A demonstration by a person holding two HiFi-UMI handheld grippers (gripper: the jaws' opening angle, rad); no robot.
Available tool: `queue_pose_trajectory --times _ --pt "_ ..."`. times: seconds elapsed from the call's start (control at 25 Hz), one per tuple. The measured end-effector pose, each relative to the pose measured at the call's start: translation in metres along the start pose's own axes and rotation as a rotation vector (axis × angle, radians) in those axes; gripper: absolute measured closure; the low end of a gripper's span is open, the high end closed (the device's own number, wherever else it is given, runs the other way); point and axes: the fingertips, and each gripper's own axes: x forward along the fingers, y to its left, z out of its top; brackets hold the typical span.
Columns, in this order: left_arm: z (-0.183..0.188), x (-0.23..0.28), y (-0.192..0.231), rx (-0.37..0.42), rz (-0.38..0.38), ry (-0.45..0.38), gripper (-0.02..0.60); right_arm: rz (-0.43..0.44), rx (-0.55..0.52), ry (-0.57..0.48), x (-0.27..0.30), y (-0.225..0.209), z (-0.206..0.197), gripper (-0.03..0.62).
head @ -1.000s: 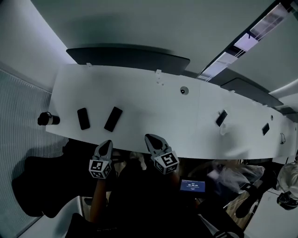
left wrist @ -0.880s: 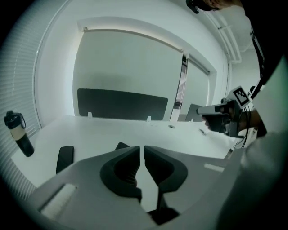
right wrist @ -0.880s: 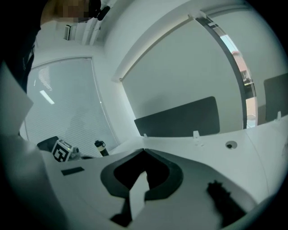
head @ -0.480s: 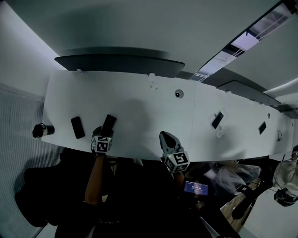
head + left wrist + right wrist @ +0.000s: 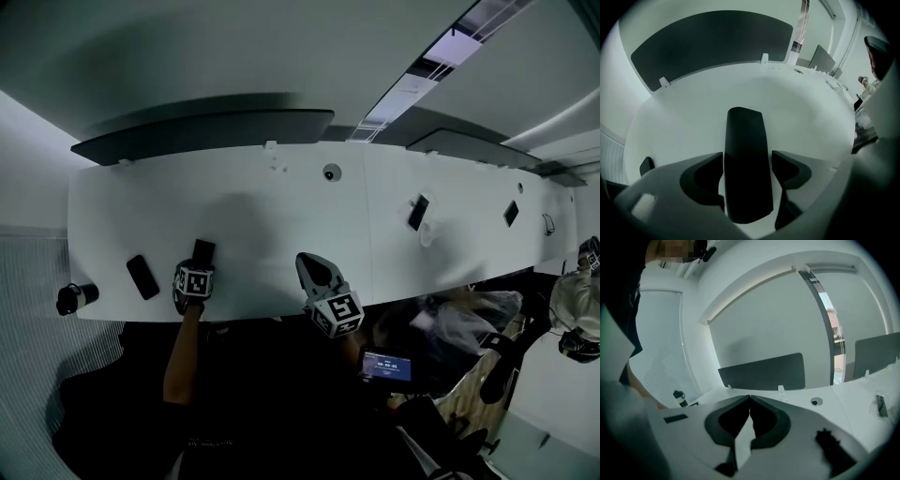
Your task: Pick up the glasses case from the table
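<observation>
The glasses case (image 5: 745,136) is a long dark case lying flat on the white table (image 5: 262,225). My left gripper (image 5: 747,154) points steeply down over it. Its jaws are opening and straddle the case's near half, and the pads do not press on it. In the head view the left gripper (image 5: 194,274) covers most of the case (image 5: 203,249). My right gripper (image 5: 314,272) hovers at the table's front edge, to the right of the case. The right gripper (image 5: 750,398) is shut with nothing between its jaws.
A dark flat phone-like item (image 5: 142,277) lies left of the case. A bottle (image 5: 73,298) stands at the table's left end. Dark divider panels (image 5: 206,131) line the far edge. Two small dark devices (image 5: 419,212) stand farther right. A person (image 5: 577,319) sits at the right edge.
My left gripper has gone forward from the table's front edge and down onto the glasses case. The right gripper has shifted a little to the right and stays shut.
</observation>
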Motion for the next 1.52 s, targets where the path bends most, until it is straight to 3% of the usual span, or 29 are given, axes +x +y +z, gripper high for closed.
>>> queue_pose_trajectory --times 0.28,0.44,0.68,0.92,1.08,1.28,1.52 --pt "0.002 0.003 -0.003 0.018 -0.064 0.036 0.247 -0.042 0.014 -0.033 -0.002 -0.004 0.003 0.586" --pt "0.024 -0.010 0.002 0.067 -0.037 -0.015 0.247 -0.052 0.006 -0.029 -0.002 0.000 0.004 0.586" --pt "0.006 -0.001 -0.003 0.054 -0.057 0.046 0.256 -0.051 0.007 -0.025 0.000 0.007 0.001 0.586" --pt "0.003 0.002 -0.009 0.039 -0.070 -0.001 0.288 -0.069 -0.011 -0.023 -0.001 0.005 0.002 0.586" --pt "0.028 -0.020 0.016 0.084 0.000 -0.070 0.290 -0.061 -0.023 -0.029 0.013 0.010 0.007 0.586" --pt "0.011 -0.012 0.006 0.018 -0.051 -0.050 0.293 -0.058 -0.068 -0.041 0.009 0.010 0.014 0.586" --pt "0.024 -0.016 -0.006 -0.084 -0.165 -0.131 0.295 -0.053 -0.071 -0.032 0.012 0.011 0.016 0.586"
